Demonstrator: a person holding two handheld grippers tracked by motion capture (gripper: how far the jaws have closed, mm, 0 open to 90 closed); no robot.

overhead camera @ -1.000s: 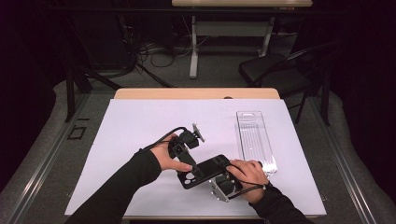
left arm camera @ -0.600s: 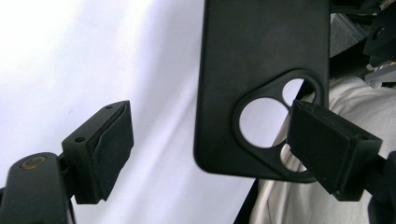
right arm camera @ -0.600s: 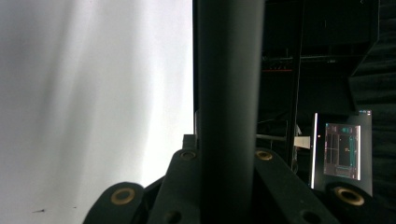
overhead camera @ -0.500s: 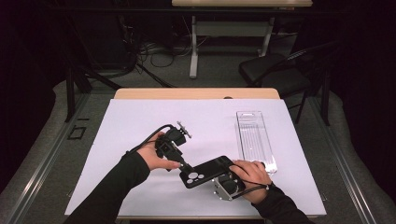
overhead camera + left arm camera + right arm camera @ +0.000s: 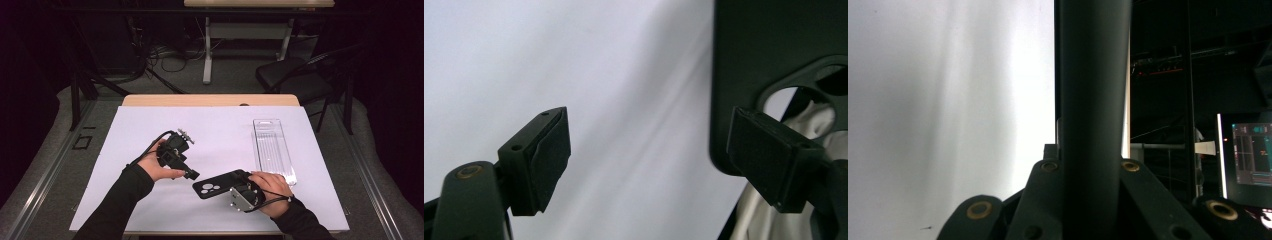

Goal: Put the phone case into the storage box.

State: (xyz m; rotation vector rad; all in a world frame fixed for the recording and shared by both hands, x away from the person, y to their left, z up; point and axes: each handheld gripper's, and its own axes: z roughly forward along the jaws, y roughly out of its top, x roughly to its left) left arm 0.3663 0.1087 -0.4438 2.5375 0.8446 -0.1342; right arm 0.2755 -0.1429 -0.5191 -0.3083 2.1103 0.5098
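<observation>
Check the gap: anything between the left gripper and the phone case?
Nothing: in the high view only bare white table cover separates the open left gripper from the phone case, which the right gripper holds.

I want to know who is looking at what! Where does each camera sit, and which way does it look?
High view: above the person's side, looking forward and down on the white table; forearms, both hands, left gripper and right gripper show.
Left gripper view: rides the left gripper, looking between its open jaws at the table and the black phone case.
Right gripper view: rides the right gripper, looking along the phone case's edge, jaws shut on it.
All three share the phone case and table.
</observation>
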